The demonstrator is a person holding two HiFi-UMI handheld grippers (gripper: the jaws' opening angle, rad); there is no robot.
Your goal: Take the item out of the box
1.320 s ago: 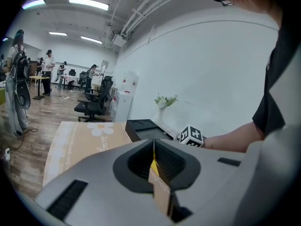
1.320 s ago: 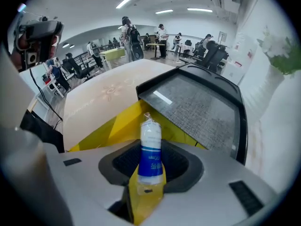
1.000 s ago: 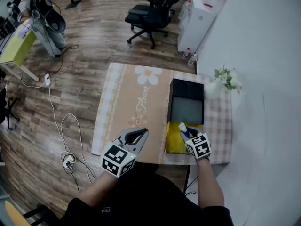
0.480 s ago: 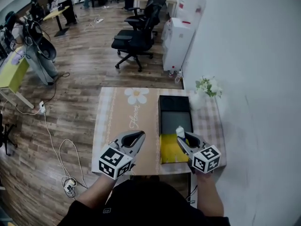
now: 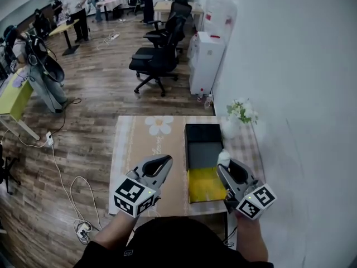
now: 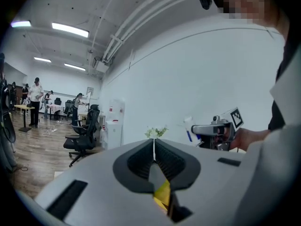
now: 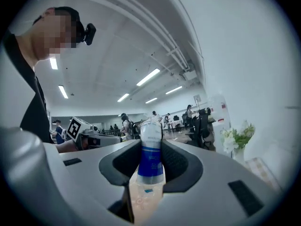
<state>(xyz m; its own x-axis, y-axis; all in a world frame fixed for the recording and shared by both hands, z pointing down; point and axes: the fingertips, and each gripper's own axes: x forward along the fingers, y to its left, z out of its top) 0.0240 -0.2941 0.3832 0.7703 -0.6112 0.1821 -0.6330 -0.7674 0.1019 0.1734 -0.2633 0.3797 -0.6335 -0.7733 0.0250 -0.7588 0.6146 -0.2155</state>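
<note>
- Head view: a desk (image 5: 146, 149) with a flower-print cover stands against a white wall, on a wooden floor.
- The box (image 5: 203, 133) lies open on the desk's right half, its far part black and grey, its near part yellow inside.
- A vase of flowers (image 5: 241, 111) stands at the far right corner, just beyond the box.
- Past the desk are an office chair (image 5: 159, 52) and a white cabinet (image 5: 205, 60); cables (image 5: 83, 200) trail over the floor at the left.
- The right tool (image 5: 225, 167) hangs over the box's right edge with a bottle (image 5: 223, 157) upright at its tips, clear of the box.
- The left tool (image 5: 165, 161) hovers above the bare cover, left of the box.
- Left gripper view: the left tool's jaws are pressed together with nothing between them.
- Beyond them are the flowers, the wall and the right tool (image 6: 212, 130) carrying the bottle (image 6: 189, 125); a strip of yellow shows below the jaws.
- Right gripper view: the right tool's jaws clamp the bottle (image 7: 151, 149) by its blue-banded body, cap up.
- Nothing blocks the grip; the left tool (image 7: 87, 136) shows at the left, the flowers (image 7: 235, 138) at the right.
</note>
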